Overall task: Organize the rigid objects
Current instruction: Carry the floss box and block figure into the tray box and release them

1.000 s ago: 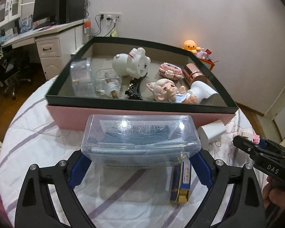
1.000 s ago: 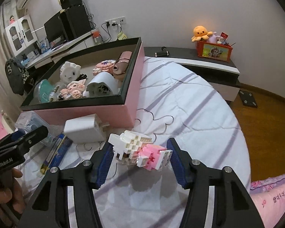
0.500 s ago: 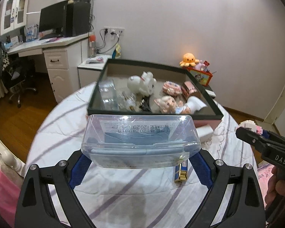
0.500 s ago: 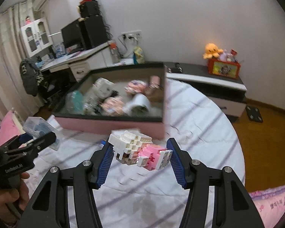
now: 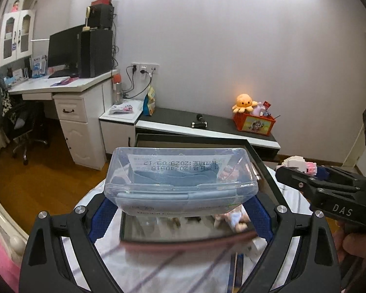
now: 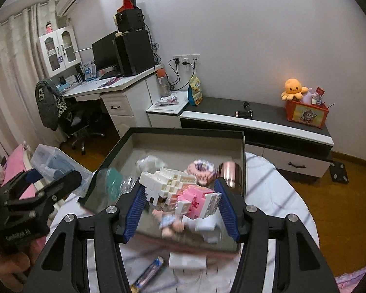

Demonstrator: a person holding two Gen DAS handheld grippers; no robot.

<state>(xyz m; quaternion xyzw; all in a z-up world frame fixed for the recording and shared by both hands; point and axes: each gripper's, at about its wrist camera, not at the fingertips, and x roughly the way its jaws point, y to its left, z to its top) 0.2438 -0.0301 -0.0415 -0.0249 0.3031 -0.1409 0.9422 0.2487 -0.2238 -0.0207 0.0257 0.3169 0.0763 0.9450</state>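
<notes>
The open storage box [image 6: 241, 146], dark-rimmed with pink outer walls, sits on the striped bedcover [image 6: 280, 195] ahead of both my tools. Inside it I can make out a pink frilly piece [image 6: 202, 168] toward the far right, a rose-gold cylinder [image 6: 229, 171] against the right wall at about 2 o'clock from the box's middle, a white figure [image 6: 150, 162] toward the far left, and a small doll [image 6: 169, 222] near the front wall; the rest is too blurred to name.

My left gripper [image 5: 180, 216] is clenched on a clear plastic case [image 5: 180, 178], blue pads pressing its two short ends. The case holds folded blue-grey fabric under a printed label, and it hangs above the near half of the box, hiding most of what lies inside from the left wrist camera. From the right wrist view the same case [image 6: 58, 166] shows at 9 o'clock, left of the box's left wall.

My right gripper [image 6: 180, 202] grips a white-and-pink brick-built figure [image 6: 180, 195] between its blue pads, white end toward the left finger, pink end toward the right. It sits above the front part of the box, over the doll. In the left wrist view that figure [image 5: 297, 164] appears at 3 o'clock, just right of the box's right rim.

On the bedcover in front of the box lie a white charger block [image 6: 188, 260] and a blue-and-gold bar [image 6: 148, 273].
</notes>
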